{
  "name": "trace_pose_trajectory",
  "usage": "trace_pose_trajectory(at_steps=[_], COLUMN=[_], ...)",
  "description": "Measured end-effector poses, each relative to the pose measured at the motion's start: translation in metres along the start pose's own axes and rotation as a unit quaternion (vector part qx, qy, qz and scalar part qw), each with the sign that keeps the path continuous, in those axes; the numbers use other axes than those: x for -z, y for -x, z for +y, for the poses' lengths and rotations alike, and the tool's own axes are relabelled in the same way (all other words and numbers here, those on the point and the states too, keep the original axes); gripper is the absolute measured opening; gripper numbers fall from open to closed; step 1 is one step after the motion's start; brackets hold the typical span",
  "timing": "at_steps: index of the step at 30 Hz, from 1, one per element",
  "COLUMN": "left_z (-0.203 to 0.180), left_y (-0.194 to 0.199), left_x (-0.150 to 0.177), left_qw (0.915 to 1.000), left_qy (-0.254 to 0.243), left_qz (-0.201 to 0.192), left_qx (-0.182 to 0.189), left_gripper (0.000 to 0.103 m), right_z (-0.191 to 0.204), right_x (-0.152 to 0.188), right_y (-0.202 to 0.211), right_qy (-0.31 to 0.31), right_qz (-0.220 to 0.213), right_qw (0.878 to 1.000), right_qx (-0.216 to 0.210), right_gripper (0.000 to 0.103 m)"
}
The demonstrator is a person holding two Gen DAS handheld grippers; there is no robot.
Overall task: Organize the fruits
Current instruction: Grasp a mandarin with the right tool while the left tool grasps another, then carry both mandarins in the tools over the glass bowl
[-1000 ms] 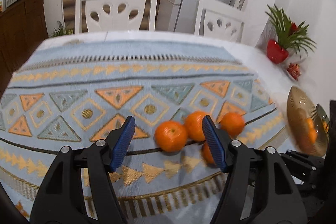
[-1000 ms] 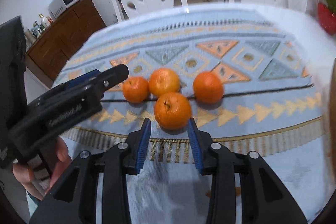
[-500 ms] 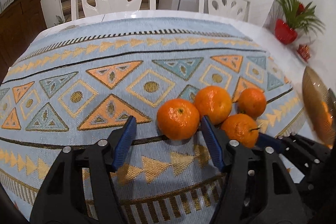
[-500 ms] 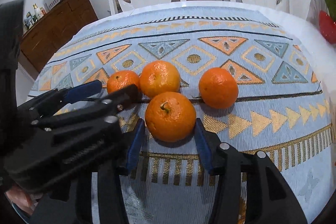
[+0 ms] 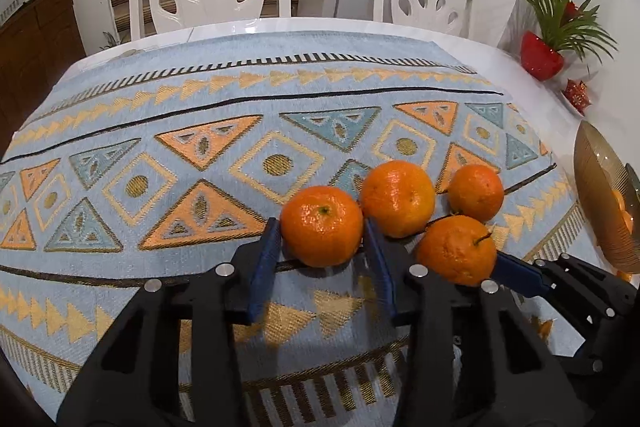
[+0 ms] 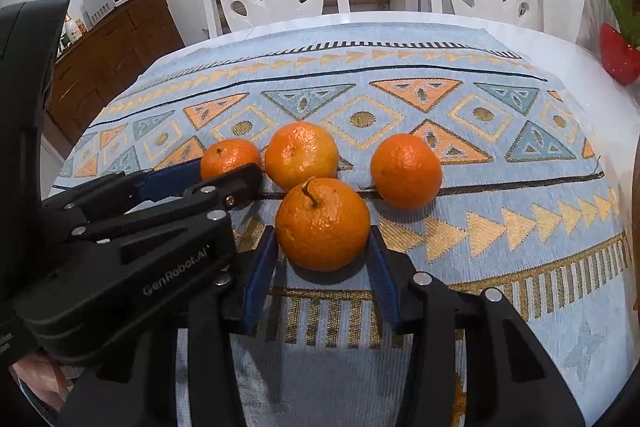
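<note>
Left gripper [image 5: 322, 247]: blue pads apart, bracketing the left tangerine [image 5: 321, 225], contact not certain; right gripper [image 6: 322, 251] likewise parted either side of the stemmed tangerine [image 6: 322, 223], stem tilted toward 11 o'clock. Two more tangerines crowd close: the large one [image 5: 397, 198] at 1 o'clock of the left tangerine, touching it, and a smaller one [image 5: 475, 192] at 3 o'clock of that. All rest on the patterned tablecloth [image 5: 224, 163]; amber bowl [image 5: 596, 203] holding fruit at 3 o'clock, table edge.
</note>
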State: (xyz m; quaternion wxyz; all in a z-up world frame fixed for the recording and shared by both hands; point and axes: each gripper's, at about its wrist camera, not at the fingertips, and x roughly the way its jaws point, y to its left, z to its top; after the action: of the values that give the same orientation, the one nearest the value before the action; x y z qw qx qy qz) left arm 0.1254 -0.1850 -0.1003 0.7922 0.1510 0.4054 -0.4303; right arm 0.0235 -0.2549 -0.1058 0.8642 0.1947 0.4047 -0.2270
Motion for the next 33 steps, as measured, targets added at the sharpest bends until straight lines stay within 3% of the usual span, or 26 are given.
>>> trace_pose_trajectory(at_steps=[22,27,33], left_z=[0.016,0.013,-0.001], left_y=[0.028,0.033,0.041], left_x=[-0.004,-0.003,-0.001], left_qw=[0.9977,0.9970,0.9964], left_qy=[0.034,0.029,0.010], left_qz=[-0.059,-0.071,-0.084], left_qx=[0.006,0.004,-0.004], left_gripper=[0.042,0.042,0.042], right_z=[-0.004,-0.007,-0.028], right_x=[0.004,0.003,0.004], right_y=[0.024,0.016,0.030], right_qy=[-0.008,-0.015,-0.053], right_qz=[-0.042,-0.024,-0.032], right_qw=[0.999,0.999,0.997], right_qx=[-0.031,-0.041,-0.049], right_gripper=[0.044,0.044,0.044])
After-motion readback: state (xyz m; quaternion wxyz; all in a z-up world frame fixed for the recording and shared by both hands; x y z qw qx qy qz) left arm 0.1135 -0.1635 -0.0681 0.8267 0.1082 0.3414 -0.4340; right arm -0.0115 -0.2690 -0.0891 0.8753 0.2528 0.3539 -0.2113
